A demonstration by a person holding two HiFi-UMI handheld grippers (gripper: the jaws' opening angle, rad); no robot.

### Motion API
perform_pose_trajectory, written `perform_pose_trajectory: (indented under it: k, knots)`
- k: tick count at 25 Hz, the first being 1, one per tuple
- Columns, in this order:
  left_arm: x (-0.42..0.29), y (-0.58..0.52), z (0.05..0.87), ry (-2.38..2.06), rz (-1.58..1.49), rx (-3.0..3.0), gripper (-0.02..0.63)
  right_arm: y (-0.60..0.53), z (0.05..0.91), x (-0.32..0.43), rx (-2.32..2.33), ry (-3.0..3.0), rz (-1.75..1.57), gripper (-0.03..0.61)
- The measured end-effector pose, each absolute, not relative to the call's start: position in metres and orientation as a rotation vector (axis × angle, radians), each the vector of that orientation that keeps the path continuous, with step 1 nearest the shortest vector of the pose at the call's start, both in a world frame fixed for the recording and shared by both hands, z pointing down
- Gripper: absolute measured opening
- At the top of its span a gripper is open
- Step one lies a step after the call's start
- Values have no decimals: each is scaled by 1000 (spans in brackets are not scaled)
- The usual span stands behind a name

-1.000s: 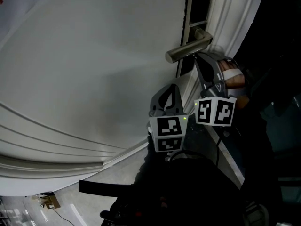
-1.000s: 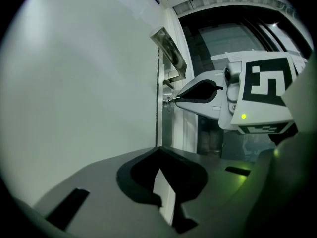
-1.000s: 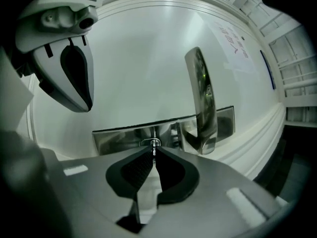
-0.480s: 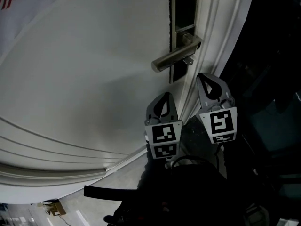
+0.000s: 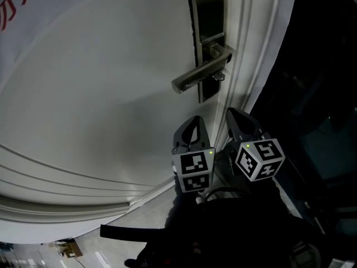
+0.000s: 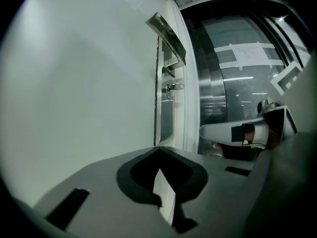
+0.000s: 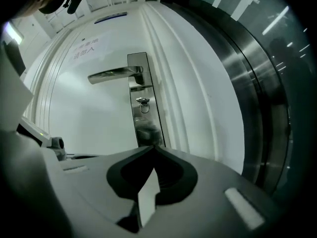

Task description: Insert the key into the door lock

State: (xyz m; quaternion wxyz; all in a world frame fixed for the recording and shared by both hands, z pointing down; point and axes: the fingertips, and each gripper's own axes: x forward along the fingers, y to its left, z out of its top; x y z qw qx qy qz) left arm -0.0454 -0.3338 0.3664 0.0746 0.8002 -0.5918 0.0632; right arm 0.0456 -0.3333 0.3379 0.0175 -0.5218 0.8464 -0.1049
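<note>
White door [image 5: 111,94] behind, left gripper [image 5: 194,120] and right gripper [image 5: 231,114] tilt up beneath the key [image 5: 218,76] in the lock [image 5: 207,21], jaws together.

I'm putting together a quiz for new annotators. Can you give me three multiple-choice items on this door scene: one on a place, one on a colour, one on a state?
1. Where is the key?
A) in the lock plate, under the lever handle
B) on the floor
C) above the handle

2. What colour is the door?
A) red
B) white
C) blue

3. How do the jaws of the left claw stand?
A) wide apart
B) shut on the key
C) shut, with nothing between them

Answers:
1 A: the right gripper view shows the key hanging from the plate below the handle.
2 B: the panel is white in every view.
3 C: the left gripper view shows the tips together and empty.
</note>
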Motion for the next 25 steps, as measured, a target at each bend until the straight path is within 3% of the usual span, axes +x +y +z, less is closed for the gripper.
perform_pose_trajectory:
  k: [25]
  knots:
    - [-43,-334,368,-1775,196,2399,2,-335,338,48,-1648,2661,-284,0]
